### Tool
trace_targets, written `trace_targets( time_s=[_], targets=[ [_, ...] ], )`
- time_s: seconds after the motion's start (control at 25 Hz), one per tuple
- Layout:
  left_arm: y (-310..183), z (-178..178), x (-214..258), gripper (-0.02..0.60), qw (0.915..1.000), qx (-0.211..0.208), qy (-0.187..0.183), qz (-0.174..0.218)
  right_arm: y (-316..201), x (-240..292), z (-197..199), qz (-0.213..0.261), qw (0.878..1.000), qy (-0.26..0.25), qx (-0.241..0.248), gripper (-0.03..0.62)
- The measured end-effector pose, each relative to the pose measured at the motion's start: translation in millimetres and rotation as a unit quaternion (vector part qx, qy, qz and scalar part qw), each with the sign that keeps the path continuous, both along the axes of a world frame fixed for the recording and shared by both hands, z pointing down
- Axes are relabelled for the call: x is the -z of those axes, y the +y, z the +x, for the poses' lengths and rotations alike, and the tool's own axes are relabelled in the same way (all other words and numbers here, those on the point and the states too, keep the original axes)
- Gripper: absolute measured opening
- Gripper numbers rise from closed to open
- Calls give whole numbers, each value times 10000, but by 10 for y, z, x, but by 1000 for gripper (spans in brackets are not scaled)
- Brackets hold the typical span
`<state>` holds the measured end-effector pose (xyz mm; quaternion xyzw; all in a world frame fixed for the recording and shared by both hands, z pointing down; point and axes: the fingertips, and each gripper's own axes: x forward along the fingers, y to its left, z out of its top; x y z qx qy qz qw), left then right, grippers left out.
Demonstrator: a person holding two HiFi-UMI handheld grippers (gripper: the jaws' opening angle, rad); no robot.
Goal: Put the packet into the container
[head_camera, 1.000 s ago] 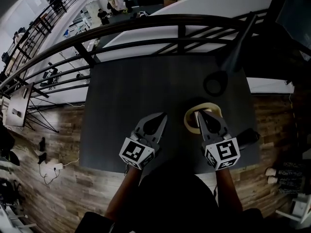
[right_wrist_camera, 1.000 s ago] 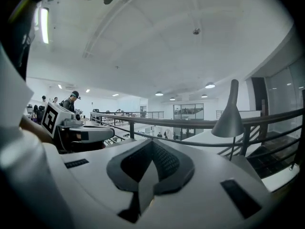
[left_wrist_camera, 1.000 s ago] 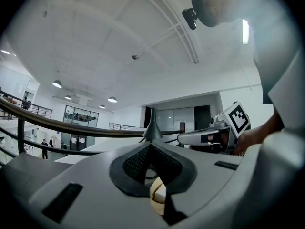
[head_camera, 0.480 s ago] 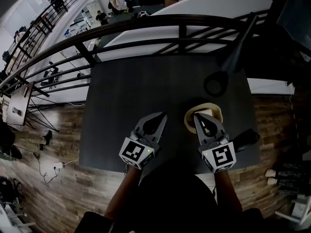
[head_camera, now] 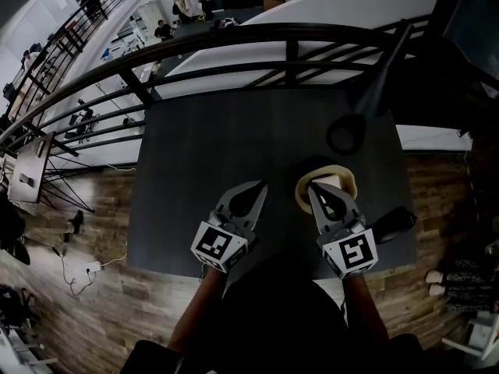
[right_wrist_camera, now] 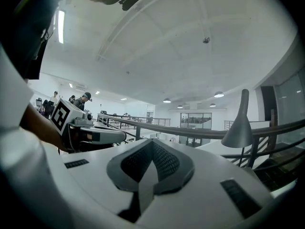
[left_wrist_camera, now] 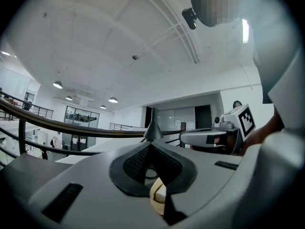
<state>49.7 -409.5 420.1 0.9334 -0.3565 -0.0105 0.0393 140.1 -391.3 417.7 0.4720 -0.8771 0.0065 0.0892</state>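
Note:
A beige round container (head_camera: pixel 345 182) sits on the dark table (head_camera: pixel 218 139), right of centre. A pale packet (head_camera: pixel 328 181) lies inside it. My right gripper (head_camera: pixel 313 186) is shut and holds nothing, its tip over the container's left rim. The left gripper (head_camera: pixel 261 185) is also shut and empty, a short way left of the container. In the left gripper view a bit of the beige container (left_wrist_camera: pixel 158 197) shows below the closed jaws, and the right gripper (left_wrist_camera: pixel 209 137) is off to the right. The right gripper view shows only closed jaws with nothing between them.
A black lamp base (head_camera: pixel 345 135) stands behind the container, with its grey cone shade (right_wrist_camera: pixel 240 123) above. A dark object (head_camera: pixel 395 221) lies at the table's right edge. A black railing (head_camera: pixel 234 41) runs along the far side, with a drop to a lower floor beyond.
My right gripper has drawn back and a little left, from over the packet to the container's left rim. The left gripper has stayed put.

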Motion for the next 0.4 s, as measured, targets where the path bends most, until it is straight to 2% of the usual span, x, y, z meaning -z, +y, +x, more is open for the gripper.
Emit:
trace_targets(
  time_s=[0.4],
  targets=[
    [-3, 26, -13, -3, 10000, -8, -28, -49, 7, 37, -2, 24, 9999, 30, 101, 3]
  ],
)
